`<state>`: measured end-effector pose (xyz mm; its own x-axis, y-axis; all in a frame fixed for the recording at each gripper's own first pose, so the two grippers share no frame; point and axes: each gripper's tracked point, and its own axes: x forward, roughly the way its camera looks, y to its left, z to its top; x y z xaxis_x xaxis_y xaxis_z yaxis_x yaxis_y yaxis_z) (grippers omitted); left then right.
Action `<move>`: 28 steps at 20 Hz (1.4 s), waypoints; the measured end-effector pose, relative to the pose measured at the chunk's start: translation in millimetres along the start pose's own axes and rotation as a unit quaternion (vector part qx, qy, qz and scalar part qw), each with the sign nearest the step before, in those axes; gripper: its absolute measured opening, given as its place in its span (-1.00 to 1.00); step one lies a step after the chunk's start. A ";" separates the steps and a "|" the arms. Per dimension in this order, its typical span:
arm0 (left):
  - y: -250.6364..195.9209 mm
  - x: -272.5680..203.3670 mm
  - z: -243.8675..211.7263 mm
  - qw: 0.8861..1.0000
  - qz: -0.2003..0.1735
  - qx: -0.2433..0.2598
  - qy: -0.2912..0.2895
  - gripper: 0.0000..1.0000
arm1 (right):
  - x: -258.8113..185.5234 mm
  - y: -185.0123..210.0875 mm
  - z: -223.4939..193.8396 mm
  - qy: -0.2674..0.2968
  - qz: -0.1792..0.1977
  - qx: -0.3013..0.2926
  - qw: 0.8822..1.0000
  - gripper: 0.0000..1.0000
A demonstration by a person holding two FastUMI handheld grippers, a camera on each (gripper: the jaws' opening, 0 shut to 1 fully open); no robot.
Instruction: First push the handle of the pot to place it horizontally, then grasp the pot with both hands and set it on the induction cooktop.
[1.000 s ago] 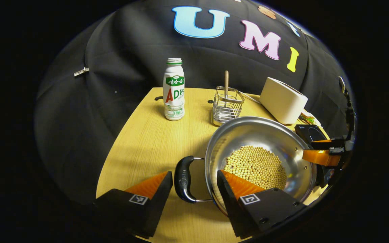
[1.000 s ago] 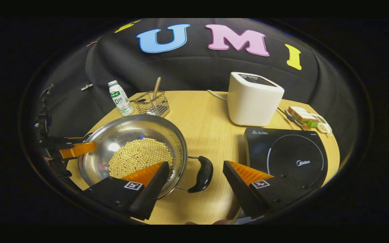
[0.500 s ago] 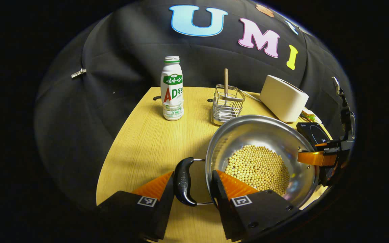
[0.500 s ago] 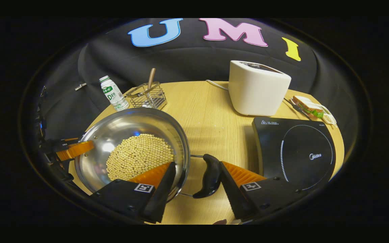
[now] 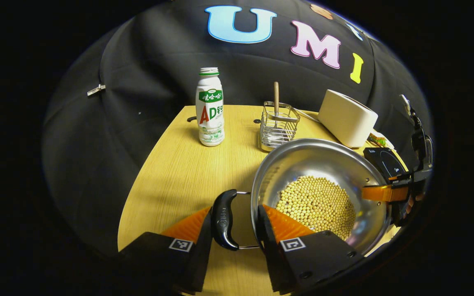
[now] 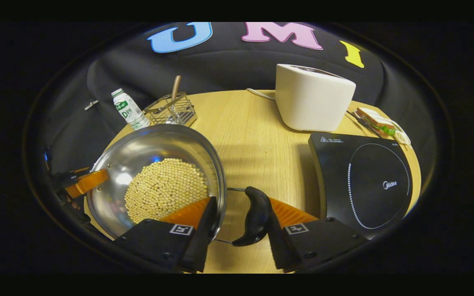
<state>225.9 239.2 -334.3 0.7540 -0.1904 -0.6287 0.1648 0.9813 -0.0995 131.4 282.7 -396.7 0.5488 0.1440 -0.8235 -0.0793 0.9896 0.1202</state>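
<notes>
Pot (image 5: 319,185), lower centre-right of left gripper view and lower left of right gripper view: shiny steel bowl w/ a bed of beans (image 5: 315,203) inside, standing on the bench (image 5: 179,172). Two black loop handles, each on wire arms, both lying roughly level. Left handle (image 5: 222,220) sits in the narrow gap of the left claw (image 5: 233,226); fingers nearly closed, outer finger at or on the grip, inner finger beside the pot wall; full pinch can't be confirmed. Right handle (image 6: 255,222) sits likewise in the right claw (image 6: 239,222): outer finger against the grip, inner finger by the rim, gap small, contact on both sides not certain. Each claw also appears at the far rim in the other's view.

Handling, judged: steel + bean load prob. fairly heavy; rigid body; polished wall slippery, so hold by the black grips, not the rim. Beans loose, will roll and spill if the pot tips; lift level, both sides together.

Cooktop (image 6: 362,181), right of right gripper view: flat black slab, near the pot but apart. Behind it toaster (image 6: 313,98) and sandwich (image 6: 379,123). Upper left of that view: wire rack (image 6: 171,113) and bottle (image 6: 128,109).
</notes>
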 end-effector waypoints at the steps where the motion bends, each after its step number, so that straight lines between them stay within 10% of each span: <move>1: -0.8 -1.6 -0.5 1.000 0.002 0.004 -0.001 0.25 | 0.6 -0.4 -1.1 0.001 -0.001 0.000 1.000 0.24; 16: -26.7 -50.6 22.5 0.999 0.029 0.006 -0.014 0.12 | -52.4 -17.2 25.8 -0.020 0.002 -0.018 1.000 0.10; 28: -157.1 -86.3 57.6 1.000 0.001 0.016 -0.014 0.12 | -128.8 -135.9 45.4 -0.037 -0.017 0.000 0.999 0.10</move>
<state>171.6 99.8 -219.9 0.7713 -0.1904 -0.6073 0.1839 0.9802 -0.0736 109.3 129.7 -281.8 0.6115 0.1101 -0.7835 -0.0590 0.9939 0.0937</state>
